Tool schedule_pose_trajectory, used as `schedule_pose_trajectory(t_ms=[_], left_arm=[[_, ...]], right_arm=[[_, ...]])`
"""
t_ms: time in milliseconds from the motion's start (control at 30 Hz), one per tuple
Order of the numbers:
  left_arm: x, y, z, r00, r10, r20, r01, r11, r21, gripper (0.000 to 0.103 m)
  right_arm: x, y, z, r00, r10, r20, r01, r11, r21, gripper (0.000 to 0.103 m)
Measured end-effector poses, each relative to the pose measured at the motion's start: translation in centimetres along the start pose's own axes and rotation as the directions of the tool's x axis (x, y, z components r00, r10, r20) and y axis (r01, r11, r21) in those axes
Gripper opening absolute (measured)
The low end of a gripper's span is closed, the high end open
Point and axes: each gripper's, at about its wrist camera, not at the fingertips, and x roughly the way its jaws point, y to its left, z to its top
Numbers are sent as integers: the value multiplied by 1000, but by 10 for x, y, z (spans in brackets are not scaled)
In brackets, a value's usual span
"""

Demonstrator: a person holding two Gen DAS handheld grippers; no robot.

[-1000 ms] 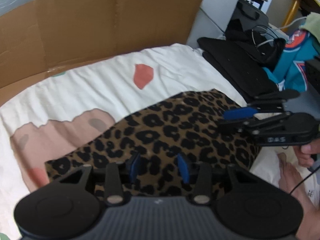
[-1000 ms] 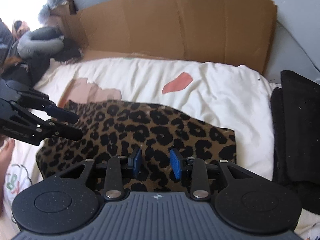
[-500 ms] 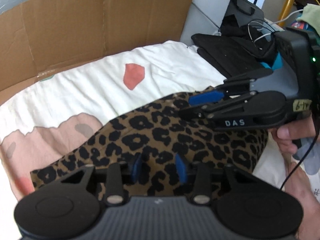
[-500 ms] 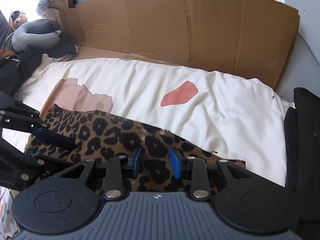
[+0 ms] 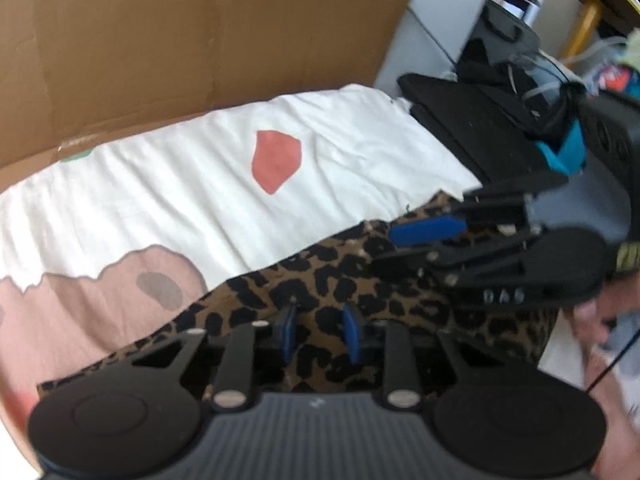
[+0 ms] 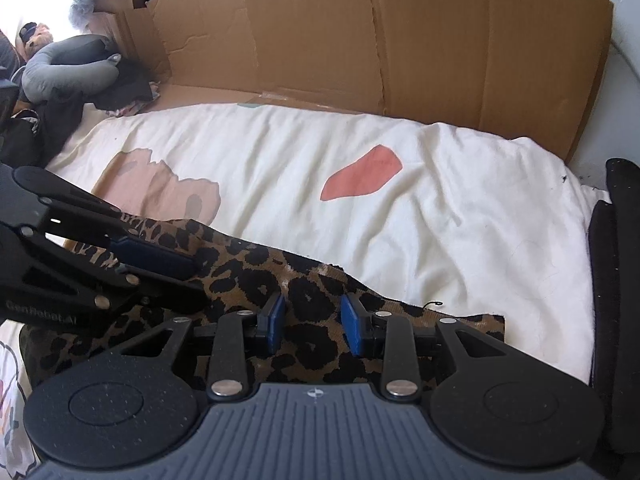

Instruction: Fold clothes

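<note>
Lying on the white duvet [image 6: 420, 216], in front of the cardboard [image 6: 400, 40], the leopard cloth [image 5: 320, 280] sits under both grippers. Seen from the left wrist, the left gripper [image 5: 319, 330] has its jaws closing, with cloth between the blue pads [image 5: 349, 330]; whether they pinch it cannot be told. This view also shows the right gripper [image 5: 404, 248] from the side, a hand [image 5: 592, 312] behind it, and black bags [image 5: 472, 128] to the right of the duvet. From the right wrist, the right gripper [image 6: 313, 320] has its pads apart over the cloth, none of it clamped. Only this view shows the grey neck pillow [image 6: 68, 68] at the cardboard's left end. Here the left gripper [image 6: 176, 276] reaches in from the left over the cloth. Compared with a second ago, both grippers have come lower and nearer the cloth's far edge, the left pads stand closer together, and less cloth shows beyond them.
</note>
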Motion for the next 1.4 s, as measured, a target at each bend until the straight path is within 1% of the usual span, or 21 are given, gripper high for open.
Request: schedule_pose_trajectory(t_ms=[33, 100, 367, 400, 433, 500, 633, 700, 833, 900, 1000, 1167, 1333, 1367, 1400], left_arm=[[1, 0, -1, 1000, 2, 1, -2, 1000, 11, 29], [2, 1, -1, 1000, -1, -4, 1, 1000, 6, 29], [1, 7, 2, 1000, -16, -27, 13, 997, -79, 29], [1, 9, 2, 999, -21, -28, 18, 995, -93, 29], [1, 10, 2, 999, -25, -27, 22, 994, -105, 29], [0, 11, 0, 999, -27, -24, 24, 993, -115, 29], [0, 13, 0, 999, -34, -23, 31, 991, -131, 29], [0, 13, 0, 999, -36, -25, 32, 991, -128, 29], [-1, 12, 1, 999, -26, -24, 23, 993, -119, 29], [-3, 10, 2, 1000, -13, -20, 11, 994, -112, 29], [-10, 3, 3, 1000, 10, -15, -11, 997, -76, 26], [-13, 4, 10, 999, -36, 14, 37, 995, -89, 26], [0, 1, 9, 1000, -31, 4, 31, 997, -74, 27], [1, -1, 7, 1000, -25, 7, 25, 998, -57, 29], [2, -2, 6, 1000, -19, 8, 19, 999, -40, 30]], right_arm=[[1, 1, -1, 1000, 0, 2, 0, 1000, -9, 38], [2, 0, 0, 1000, 4, 2, -4, 1000, -19, 38], [6, -5, 5, 1000, 17, -8, -17, 1000, -24, 40], [3, -5, 7, 1000, 15, -7, -15, 1000, -22, 40], [1, -5, 9, 1000, 14, -6, -14, 1000, -21, 35], [-9, -7, 10, 999, 14, 30, -14, 1000, 7, 24], [-24, 3, 7, 997, 32, 67, -30, 999, -25, 24], [-24, 12, 3, 997, 41, 60, -38, 998, -52, 25], [-11, 23, -3, 999, 26, 19, -24, 995, -92, 26], [-8, 24, -4, 999, 25, 21, -23, 994, -103, 26], [-5, 20, -5, 999, 34, 9, -33, 995, -94, 26], [-3, 21, -9, 1000, 26, 11, -24, 995, -97, 26], [-3, 21, -10, 999, 24, 21, -22, 995, -98, 26], [-3, 21, -10, 999, 26, 19, -24, 995, -95, 26], [-4, 21, -9, 1000, 25, 16, -24, 995, -96, 26]])
